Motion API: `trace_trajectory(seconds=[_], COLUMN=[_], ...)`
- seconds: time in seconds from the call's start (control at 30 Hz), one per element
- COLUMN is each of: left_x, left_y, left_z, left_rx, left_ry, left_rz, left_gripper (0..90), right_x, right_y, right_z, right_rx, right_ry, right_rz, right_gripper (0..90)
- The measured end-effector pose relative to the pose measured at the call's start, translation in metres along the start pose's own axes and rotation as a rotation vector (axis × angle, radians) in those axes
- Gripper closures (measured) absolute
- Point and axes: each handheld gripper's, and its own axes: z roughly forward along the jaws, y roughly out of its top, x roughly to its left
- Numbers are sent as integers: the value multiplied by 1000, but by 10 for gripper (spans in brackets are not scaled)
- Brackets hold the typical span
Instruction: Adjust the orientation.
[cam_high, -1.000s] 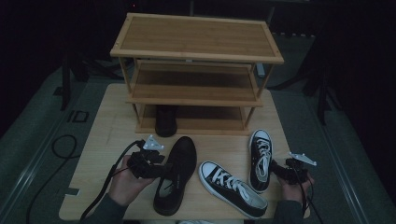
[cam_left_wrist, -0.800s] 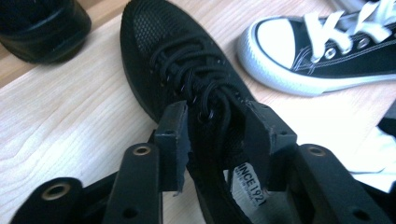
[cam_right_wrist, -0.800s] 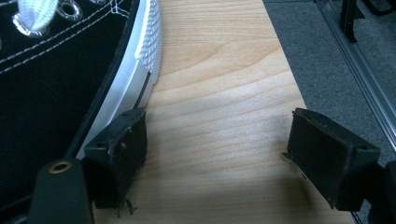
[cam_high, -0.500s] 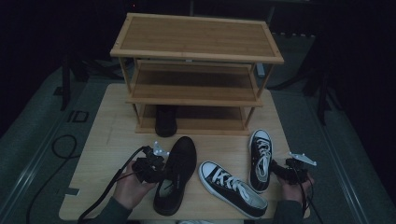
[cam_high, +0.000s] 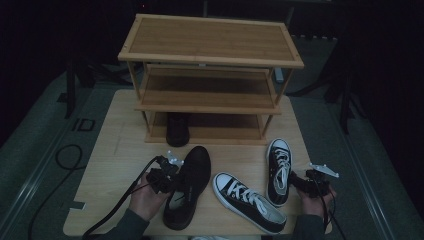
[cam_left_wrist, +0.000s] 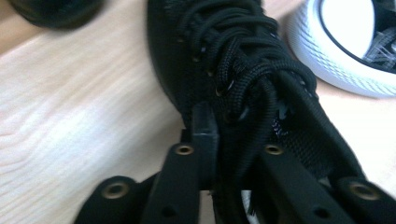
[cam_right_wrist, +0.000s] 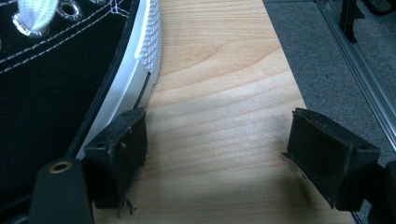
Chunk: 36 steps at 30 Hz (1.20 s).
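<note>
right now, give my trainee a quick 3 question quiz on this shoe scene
1. True or false: the left gripper has just been closing its jaws on the laced side of the black shoe.
2. How many shoes lie on the table in front of the shoe rack?
3. The right gripper is: A) shut on a sneaker B) open over bare table beside the right sneaker

Key: 1 true; 2 three; 3 B

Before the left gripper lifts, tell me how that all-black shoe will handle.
The black shoe looks soft: the left gripper pinches its mesh side by the laces, so the upper will likely buckle. Gripped at one edge, it will probably tilt, toe sagging. Its flat sole suggests no rolling.
</note>
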Motion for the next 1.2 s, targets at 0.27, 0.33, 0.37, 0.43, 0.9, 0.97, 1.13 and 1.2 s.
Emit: trace_trajectory(seconds=[0.27,0.33,0.37,0.43,0.9,0.97,1.13,1.2], left_x=[13,16,18,20,28,29,34,35], left_y=[1,3,4,6,24,27,37,41], left_z=[2,2,2,3,4,4,7,8], left_rx=[-35,-46,-48,-55,-107,-112,-125,-133], left_ry=[-45,-60,-67,-82,-85,-81,-59,-51], left_rz=[-59,-72,-77,-80,-96,-101,-111,-112], left_gripper=[880,881,881,881,882,882,882,881], right_x=[0,0,0,0,0,0,0,0], right_y=[0,0,0,0,0,0,0,0], right_z=[0,0,0,0,0,0,0,0], right_rx=[0,0,0,0,0,0,0,0], right_ry=[0,0,0,0,0,0,0,0], right_rz=[0,0,0,0,0,0,0,0], right_gripper=[196,196,196,196,196,196,196,196])
